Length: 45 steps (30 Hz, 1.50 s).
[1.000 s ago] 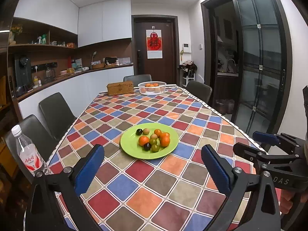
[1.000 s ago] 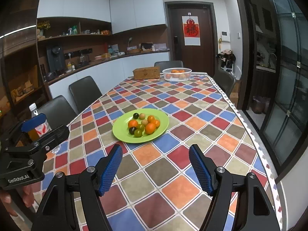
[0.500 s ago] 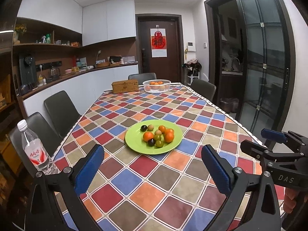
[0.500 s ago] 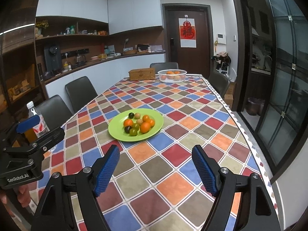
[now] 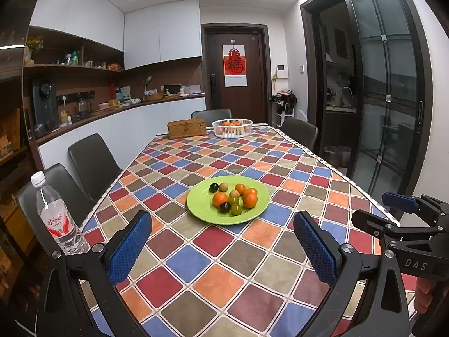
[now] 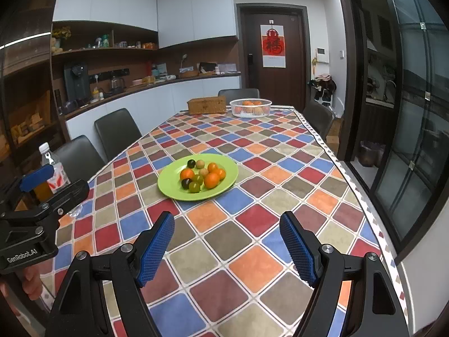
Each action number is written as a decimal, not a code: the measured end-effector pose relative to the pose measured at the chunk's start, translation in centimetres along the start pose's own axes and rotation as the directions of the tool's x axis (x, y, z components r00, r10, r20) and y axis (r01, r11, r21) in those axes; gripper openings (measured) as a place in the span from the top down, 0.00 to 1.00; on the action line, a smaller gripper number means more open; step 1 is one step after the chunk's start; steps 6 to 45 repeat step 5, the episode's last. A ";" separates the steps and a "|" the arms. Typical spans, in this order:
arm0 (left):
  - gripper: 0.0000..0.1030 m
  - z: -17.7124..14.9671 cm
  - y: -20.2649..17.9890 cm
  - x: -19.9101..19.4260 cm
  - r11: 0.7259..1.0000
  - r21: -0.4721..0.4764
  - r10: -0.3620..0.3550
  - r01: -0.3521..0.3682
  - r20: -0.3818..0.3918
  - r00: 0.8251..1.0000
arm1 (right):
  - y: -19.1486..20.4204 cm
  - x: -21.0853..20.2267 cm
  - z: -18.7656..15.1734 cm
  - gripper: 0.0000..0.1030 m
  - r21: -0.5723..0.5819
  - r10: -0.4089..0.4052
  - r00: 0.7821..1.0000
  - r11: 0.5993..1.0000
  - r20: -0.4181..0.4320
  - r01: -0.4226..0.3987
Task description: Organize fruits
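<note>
A green plate [image 5: 202,207] [image 6: 168,185] sits mid-table on the checkered cloth. It holds several small fruits: orange ones [image 5: 220,198] [image 6: 211,180], dark ones [image 5: 213,187] [image 6: 191,163], and green and tan ones [image 5: 236,209] [image 6: 194,187]. A white wire basket [image 5: 232,127] [image 6: 250,107] with oranges stands at the far end. My left gripper [image 5: 223,248] is open and empty above the near table. My right gripper [image 6: 227,248] is open and empty, also short of the plate. Each gripper shows at the edge of the other's view.
A water bottle [image 5: 56,219] [image 6: 54,171] stands at the table's left edge. A woven box [image 5: 186,128] [image 6: 207,105] sits beside the basket. Dark chairs [image 5: 92,163] line the left side and far end. A glass door [image 6: 415,112] is on the right.
Both grippers have pulled back and risen slightly, so the plate sits farther ahead in each view. Both stay open and empty.
</note>
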<state>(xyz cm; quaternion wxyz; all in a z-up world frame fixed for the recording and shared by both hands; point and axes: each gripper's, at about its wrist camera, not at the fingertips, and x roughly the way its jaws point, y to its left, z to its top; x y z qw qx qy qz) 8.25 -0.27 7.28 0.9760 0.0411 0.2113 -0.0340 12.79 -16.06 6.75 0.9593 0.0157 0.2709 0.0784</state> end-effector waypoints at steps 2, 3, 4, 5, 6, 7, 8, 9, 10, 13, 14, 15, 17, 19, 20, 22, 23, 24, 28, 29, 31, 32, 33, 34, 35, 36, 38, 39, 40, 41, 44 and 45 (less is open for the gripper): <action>0.00 -0.1 0.0 0.0 1.000 0.000 0.001 -0.001 -0.001 1.000 | 0.1 0.0 -0.1 0.24 -0.002 -0.001 1.000 1.000 -0.002 0.001; 0.00 -0.1 0.0 0.0 1.000 0.002 0.004 -0.004 -0.002 1.000 | 0.2 0.1 -0.2 0.24 -0.004 -0.002 1.000 1.000 -0.003 0.002; 0.00 -0.2 0.1 0.0 1.000 0.002 0.005 -0.005 -0.004 1.000 | 0.2 0.1 -0.3 0.24 -0.004 -0.003 1.000 1.000 -0.004 0.003; 0.00 -0.3 0.1 -0.1 1.000 0.002 0.006 -0.006 -0.006 1.000 | 0.2 0.1 -0.4 0.24 -0.004 -0.004 1.000 1.000 -0.006 0.004; 0.00 -0.3 0.1 -0.1 1.000 0.002 0.006 -0.006 -0.006 1.000 | 0.2 0.1 -0.4 0.24 -0.004 -0.004 1.000 1.000 -0.006 0.004; 0.00 -0.3 0.1 -0.1 1.000 0.002 0.006 -0.006 -0.006 1.000 | 0.2 0.1 -0.4 0.24 -0.004 -0.004 1.000 1.000 -0.006 0.004; 0.00 -0.3 0.1 -0.1 1.000 0.002 0.006 -0.006 -0.006 1.000 | 0.2 0.1 -0.4 0.24 -0.004 -0.004 1.000 1.000 -0.006 0.004; 0.00 -0.3 0.1 -0.1 1.000 0.002 0.006 -0.006 -0.006 1.000 | 0.2 0.1 -0.4 0.24 -0.004 -0.004 1.000 1.000 -0.006 0.004; 0.00 -0.3 0.1 -0.1 1.000 0.002 0.006 -0.006 -0.006 1.000 | 0.2 0.1 -0.4 0.24 -0.004 -0.004 1.000 1.000 -0.006 0.004; 0.00 -0.3 0.1 -0.1 1.000 0.002 0.006 -0.006 -0.006 1.000 | 0.2 0.1 -0.4 0.24 -0.004 -0.004 1.000 1.000 -0.006 0.004; 0.00 -0.3 0.1 -0.1 1.000 0.002 0.006 -0.006 -0.006 1.000 | 0.2 0.1 -0.4 0.24 -0.004 -0.004 1.000 1.000 -0.006 0.004; 0.00 -0.3 0.1 -0.1 1.000 0.002 0.006 -0.006 -0.006 1.000 | 0.2 0.1 -0.4 0.24 -0.004 -0.004 1.000 1.000 -0.006 0.004; 0.00 -0.3 0.1 -0.1 1.000 0.002 0.006 -0.006 -0.006 1.000 | 0.2 0.1 -0.4 0.24 -0.004 -0.004 1.000 1.000 -0.006 0.004; 0.00 -0.3 0.1 -0.1 1.000 0.002 0.006 -0.006 -0.006 1.000 | 0.2 0.1 -0.4 0.24 -0.004 -0.004 1.000 1.000 -0.006 0.004; 0.00 -0.3 0.1 -0.1 1.000 0.002 0.006 -0.006 -0.006 1.000 | 0.2 0.1 -0.4 0.24 -0.004 -0.004 1.000 1.000 -0.006 0.004; 0.00 -0.3 0.1 -0.1 1.000 0.002 0.006 -0.006 -0.006 1.000 | 0.2 0.1 -0.4 0.24 -0.004 -0.004 1.000 1.000 -0.006 0.004; 0.00 -0.3 0.1 -0.1 1.000 0.002 0.006 -0.006 -0.006 1.000 | 0.2 0.1 -0.4 0.24 -0.004 -0.004 1.000 1.000 -0.006 0.004; 0.00 -0.3 0.1 -0.1 1.000 0.002 0.006 -0.006 -0.006 1.000 | 0.2 0.1 -0.4 0.24 -0.004 -0.004 1.000 1.000 -0.006 0.004; 0.00 -0.3 0.1 -0.1 1.000 0.002 0.006 -0.006 -0.006 1.000 | 0.2 0.1 -0.4 0.24 -0.004 -0.004 1.000 1.000 -0.006 0.004; 0.00 -0.3 0.1 -0.1 1.000 0.002 0.006 -0.006 -0.006 1.000 | 0.2 0.1 -0.4 0.24 -0.004 -0.004 1.000 1.000 -0.006 0.004; 0.00 -0.3 0.1 -0.1 1.000 0.002 0.006 -0.006 -0.006 1.000 | 0.2 0.1 -0.4 0.24 -0.004 -0.004 1.000 1.000 -0.006 0.004; 0.00 -0.3 0.1 -0.1 1.000 0.002 0.006 -0.006 -0.006 1.000 | 0.2 0.1 -0.4 0.24 -0.004 -0.004 1.000 1.000 -0.006 0.004; 0.00 -0.3 0.1 -0.1 1.000 0.002 0.006 -0.006 -0.006 1.000 | 0.2 0.1 -0.4 0.24 -0.004 -0.004 1.000 1.000 -0.006 0.004; 0.00 -0.3 0.1 -0.1 1.000 0.002 0.006 -0.006 -0.006 1.000 | 0.2 0.1 -0.4 0.24 -0.004 -0.004 1.000 1.000 -0.006 0.004; 0.00 -0.3 0.1 -0.1 1.000 0.002 0.006 -0.006 -0.006 1.000 | 0.2 0.1 -0.4 0.24 -0.004 -0.004 1.000 1.000 -0.006 0.004; 0.00 -0.3 0.1 -0.1 1.000 0.002 0.006 -0.006 -0.006 1.000 | 0.2 0.1 -0.4 0.24 -0.004 -0.004 1.000 1.000 -0.006 0.004; 0.00 -0.3 0.1 -0.1 1.000 0.002 0.006 -0.006 -0.006 1.000 | 0.2 0.1 -0.4 0.24 -0.004 -0.004 1.000 1.000 -0.006 0.004; 0.00 -0.3 0.1 -0.1 1.000 0.002 0.006 -0.006 -0.006 1.000 | 0.2 0.1 -0.4 0.24 -0.004 -0.004 1.000 1.000 -0.006 0.004; 0.00 -0.3 0.1 -0.1 1.000 0.002 0.006 -0.006 -0.006 1.000 | 0.2 0.1 -0.4 0.24 -0.004 -0.004 1.000 1.000 -0.006 0.004; 0.00 -0.3 0.1 -0.1 1.000 0.002 0.006 -0.006 -0.006 1.000 | 0.2 0.1 -0.4 0.24 -0.004 -0.004 1.000 1.000 -0.006 0.004; 0.00 -0.3 0.1 -0.1 1.000 0.002 0.006 -0.006 -0.006 1.000 | 0.2 0.1 -0.4 0.24 -0.004 -0.004 1.000 1.000 -0.006 0.004; 0.00 -0.3 0.1 -0.1 1.000 0.002 0.006 -0.006 -0.006 1.000 | 0.2 0.1 -0.4 0.24 -0.004 -0.004 1.000 1.000 -0.006 0.004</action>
